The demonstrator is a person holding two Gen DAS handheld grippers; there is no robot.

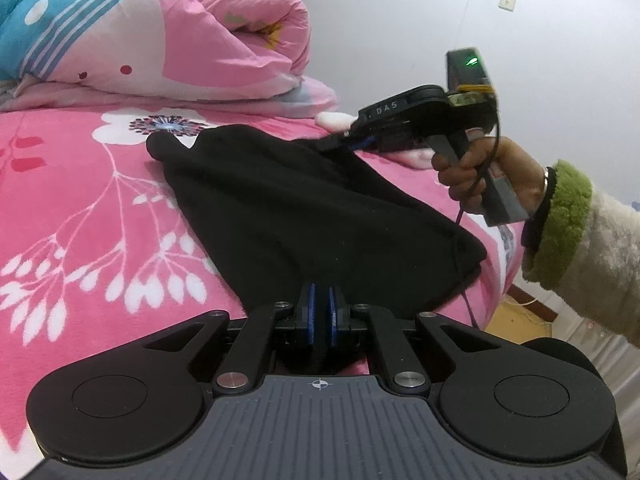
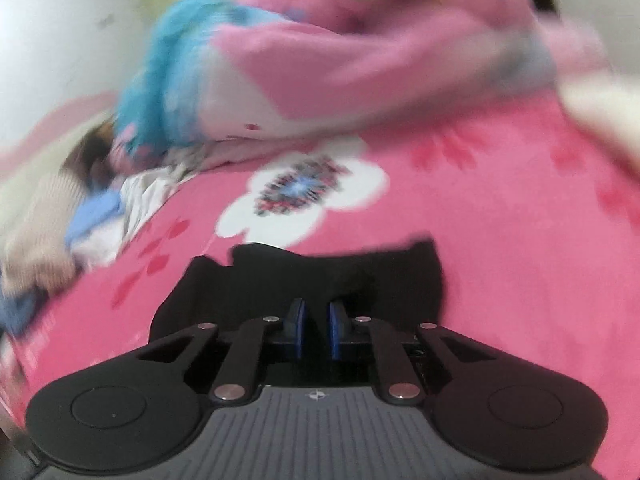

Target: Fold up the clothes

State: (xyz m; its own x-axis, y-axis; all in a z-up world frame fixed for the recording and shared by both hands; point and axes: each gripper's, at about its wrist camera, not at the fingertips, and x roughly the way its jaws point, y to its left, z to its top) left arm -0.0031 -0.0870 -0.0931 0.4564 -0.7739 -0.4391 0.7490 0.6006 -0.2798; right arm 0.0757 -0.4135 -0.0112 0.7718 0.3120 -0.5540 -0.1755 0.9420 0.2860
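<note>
A black garment [image 1: 300, 208] lies spread on the pink flowered bed sheet [image 1: 80, 200]. My left gripper [image 1: 321, 312] is shut on its near edge, with black cloth pinched between the blue pads. My right gripper [image 1: 340, 142], held by a hand [image 1: 472, 176] in a fleecy sleeve, grips the garment's far right edge and holds it raised off the sheet. In the blurred right wrist view, black cloth [image 2: 320, 276] fills the narrow gap between the blue pads of the right gripper [image 2: 316, 328].
A rolled pink and blue quilt [image 1: 160, 40] lies along the back of the bed. A heap of other clothes [image 2: 60, 220] sits at the left in the right wrist view. The bed's edge and the floor [image 1: 520, 320] are at the right, below the white wall.
</note>
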